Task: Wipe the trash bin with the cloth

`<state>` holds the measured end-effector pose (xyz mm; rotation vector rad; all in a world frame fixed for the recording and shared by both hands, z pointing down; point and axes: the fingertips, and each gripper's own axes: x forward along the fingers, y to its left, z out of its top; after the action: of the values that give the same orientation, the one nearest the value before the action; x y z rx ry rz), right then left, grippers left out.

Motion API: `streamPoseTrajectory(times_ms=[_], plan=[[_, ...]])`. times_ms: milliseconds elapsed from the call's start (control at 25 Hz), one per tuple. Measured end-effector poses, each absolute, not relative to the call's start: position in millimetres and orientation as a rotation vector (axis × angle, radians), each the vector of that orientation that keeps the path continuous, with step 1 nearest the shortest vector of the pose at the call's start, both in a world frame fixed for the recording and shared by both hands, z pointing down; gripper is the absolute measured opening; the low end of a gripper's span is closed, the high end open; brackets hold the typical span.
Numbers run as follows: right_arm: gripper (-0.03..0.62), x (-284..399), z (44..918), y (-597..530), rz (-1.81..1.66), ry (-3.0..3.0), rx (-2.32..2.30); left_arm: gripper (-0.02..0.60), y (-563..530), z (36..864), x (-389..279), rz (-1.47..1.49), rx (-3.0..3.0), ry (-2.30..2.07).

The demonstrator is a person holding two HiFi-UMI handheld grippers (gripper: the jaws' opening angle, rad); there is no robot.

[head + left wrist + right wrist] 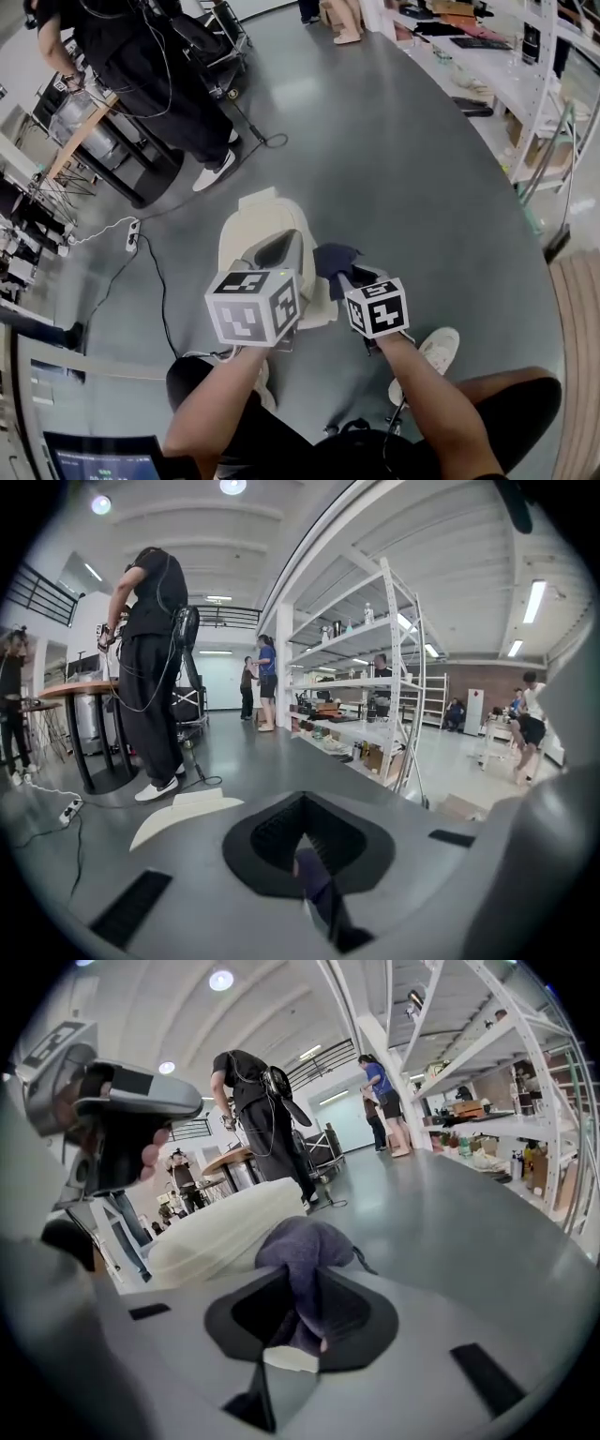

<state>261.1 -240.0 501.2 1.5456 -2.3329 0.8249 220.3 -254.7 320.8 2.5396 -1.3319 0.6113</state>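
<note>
A cream trash bin (246, 228) stands on the grey floor just ahead of my feet. Its pale rim shows as trash bin (178, 814) and trash bin (225, 1224) in the gripper views. My left gripper (277, 253) hangs over the bin's near top; its jaws look pressed together with nothing seen between them. A dark blue cloth (334, 258) is bunched at the bin's right side. My right gripper (349, 277) is shut on that cloth (305, 1251), which hangs out past the jaws next to the bin.
A person in black (159, 75) stands behind the bin to the left, beside tables (89, 131). A power strip (132, 235) and cables (159, 281) lie on the floor at the left. Shelving (525, 84) runs along the right. My shoe (436, 351) is at the bin's right.
</note>
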Motion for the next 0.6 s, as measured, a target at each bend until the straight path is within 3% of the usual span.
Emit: streamPoseTrajectory(times_ms=[600], plan=[[0.078, 224, 563, -249, 1.009, -2.334, 1.461, -0.003, -247, 327, 201, 0.632, 2.535, -1.315]])
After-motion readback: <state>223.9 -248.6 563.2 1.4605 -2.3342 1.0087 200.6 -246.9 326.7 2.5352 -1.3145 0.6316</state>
